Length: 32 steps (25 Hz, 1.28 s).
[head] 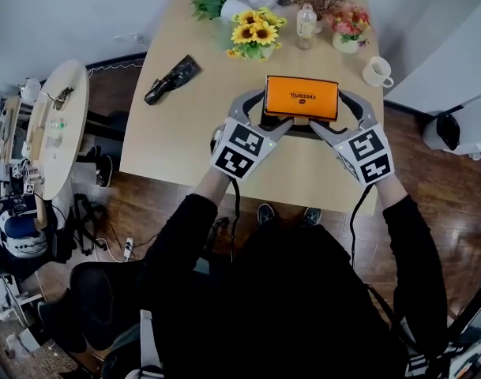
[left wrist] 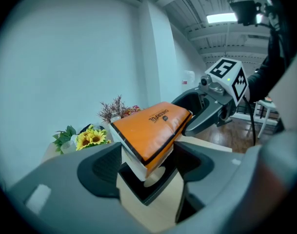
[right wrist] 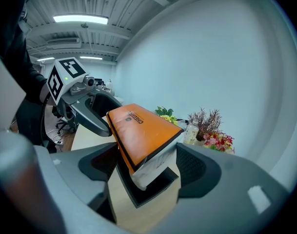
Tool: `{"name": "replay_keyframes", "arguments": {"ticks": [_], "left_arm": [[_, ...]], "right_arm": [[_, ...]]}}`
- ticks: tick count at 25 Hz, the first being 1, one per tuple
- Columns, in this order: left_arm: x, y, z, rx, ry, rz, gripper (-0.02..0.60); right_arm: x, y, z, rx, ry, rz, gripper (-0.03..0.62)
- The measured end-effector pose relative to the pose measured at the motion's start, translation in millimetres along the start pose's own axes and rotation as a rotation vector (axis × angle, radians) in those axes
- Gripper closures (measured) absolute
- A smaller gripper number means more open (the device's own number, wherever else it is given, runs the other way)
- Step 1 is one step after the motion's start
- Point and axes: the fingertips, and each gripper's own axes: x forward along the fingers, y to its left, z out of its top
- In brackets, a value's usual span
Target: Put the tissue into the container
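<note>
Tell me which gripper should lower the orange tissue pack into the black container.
Neither alone, probably: left gripper and right gripper each clamp one end of the tissue pack, held above the black container, so lower both together.

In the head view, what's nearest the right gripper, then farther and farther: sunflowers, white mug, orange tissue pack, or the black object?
1. The orange tissue pack, gripped in the jaws of the right gripper.
2. The white mug, back right of the table.
3. The sunflowers, back middle.
4. The black object, far left.
</note>
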Motion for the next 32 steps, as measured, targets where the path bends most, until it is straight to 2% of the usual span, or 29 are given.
{"name": "replay_keyframes", "arguments": {"ticks": [12,25,32], "left_arm": [[25.0,11.6,-5.6,-0.007,0.038,-0.011,0.264],[57.3,8.3,-60.4,-0.062,0.114,-0.053,0.264],[73.7,8.1,-75.4,-0.037,0.149,-0.075,0.264]], "right_arm": [[20.4,-17.2,-12.4,0.031,0.017,0.015,0.217],[55.2,-7.9,-64.3,0.073,0.063,0.055,0.217],[69.3,-8.0,-83.7,0.091,0.081,0.052,0.218]]}}
